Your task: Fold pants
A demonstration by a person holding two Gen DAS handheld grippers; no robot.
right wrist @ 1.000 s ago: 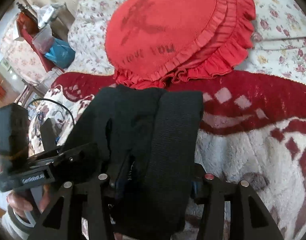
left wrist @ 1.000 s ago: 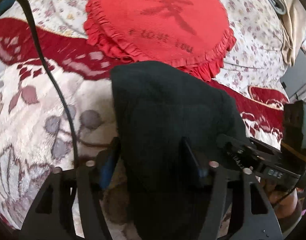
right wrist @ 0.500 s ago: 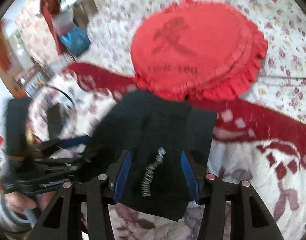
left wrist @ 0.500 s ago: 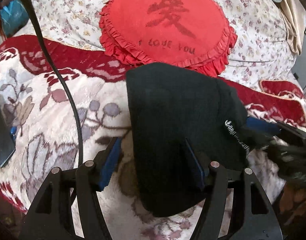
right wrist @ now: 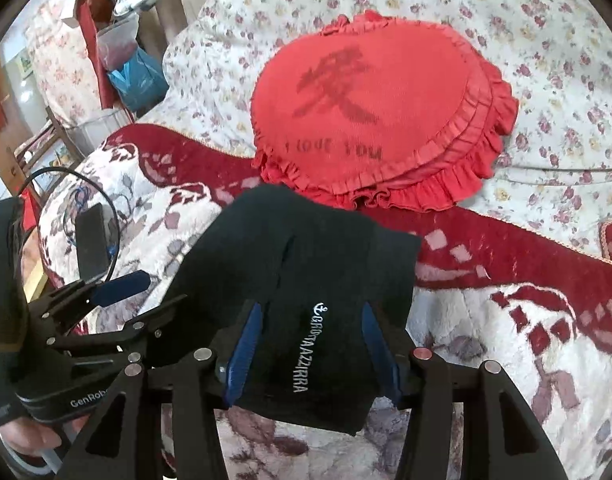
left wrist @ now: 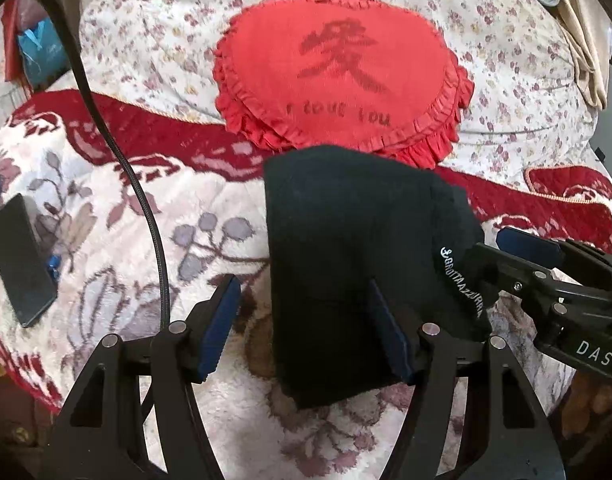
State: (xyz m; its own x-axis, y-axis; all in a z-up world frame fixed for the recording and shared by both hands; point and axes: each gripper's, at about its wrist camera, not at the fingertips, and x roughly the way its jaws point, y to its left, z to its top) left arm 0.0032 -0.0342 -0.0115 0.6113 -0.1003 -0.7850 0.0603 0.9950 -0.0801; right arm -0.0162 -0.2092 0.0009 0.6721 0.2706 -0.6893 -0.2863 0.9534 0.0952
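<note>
The folded black pants (left wrist: 345, 248) lie flat on the bed's floral blanket (left wrist: 106, 248), both hand-held grippers, left (left wrist: 302, 320) and right (right wrist: 309, 344), open and gripping nothing, fold apparently done.

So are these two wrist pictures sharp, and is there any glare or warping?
Left wrist view: sharp on the black pants, fisheye bending and dark corners, window glare top right. Right wrist view: the pants' lettering is crisp, the red cushion slightly soft, edges curved, bright washout at left.
</note>
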